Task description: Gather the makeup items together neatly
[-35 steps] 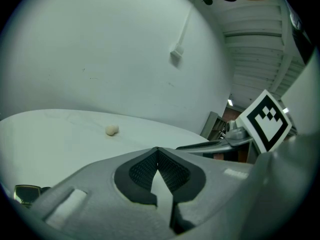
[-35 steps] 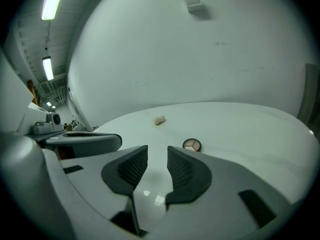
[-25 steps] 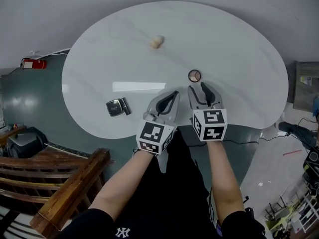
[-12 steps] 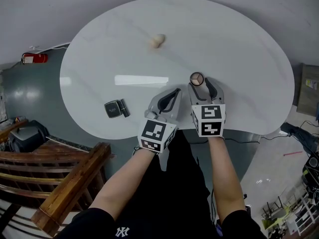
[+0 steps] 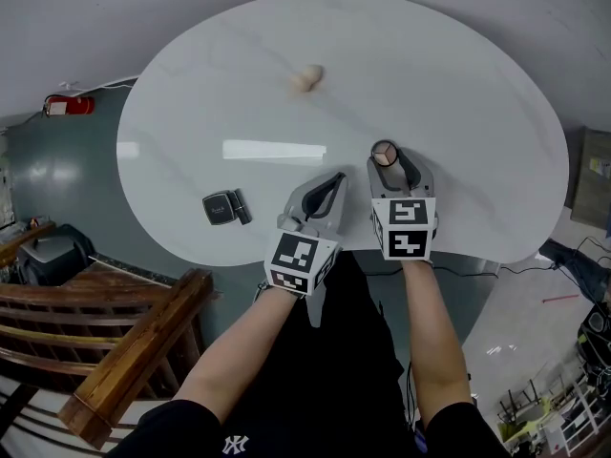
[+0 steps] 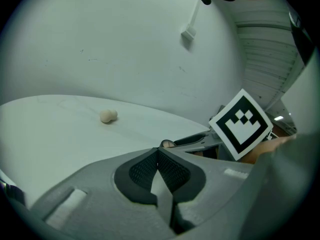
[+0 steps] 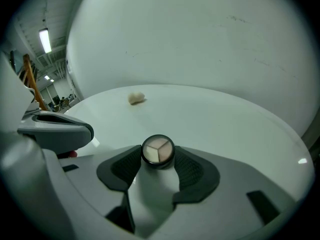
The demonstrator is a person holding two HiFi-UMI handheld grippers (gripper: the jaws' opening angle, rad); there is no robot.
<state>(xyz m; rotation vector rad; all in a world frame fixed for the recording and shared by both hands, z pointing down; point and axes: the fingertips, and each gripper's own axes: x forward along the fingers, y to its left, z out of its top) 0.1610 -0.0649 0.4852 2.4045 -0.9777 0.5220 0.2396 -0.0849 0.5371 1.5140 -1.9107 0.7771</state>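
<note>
A round compact (image 5: 383,153) (image 7: 158,151) with three powder shades lies on the white oval table (image 5: 430,65) near its front edge. My right gripper (image 5: 387,158) (image 7: 158,160) stands open around it. Its jaws have just been closing a little, and the compact sits between their tips. To its left my left gripper (image 5: 335,176) (image 6: 158,153) is shut on nothing, just above the table. A beige sponge (image 5: 306,77) (image 6: 108,115) (image 7: 136,98) lies far back. Side by side at the front left are a black square compact (image 5: 221,207) and a dark lipstick (image 5: 242,205).
The table's front edge runs just under both grippers. A wooden bench (image 5: 134,351) stands at the lower left on the floor. A red object (image 5: 72,106) lies by the wall at the left.
My right gripper has moved forward and down, and its jaws have widened. The round compact, earlier beyond the tips, is now between them. The left gripper has barely shifted.
</note>
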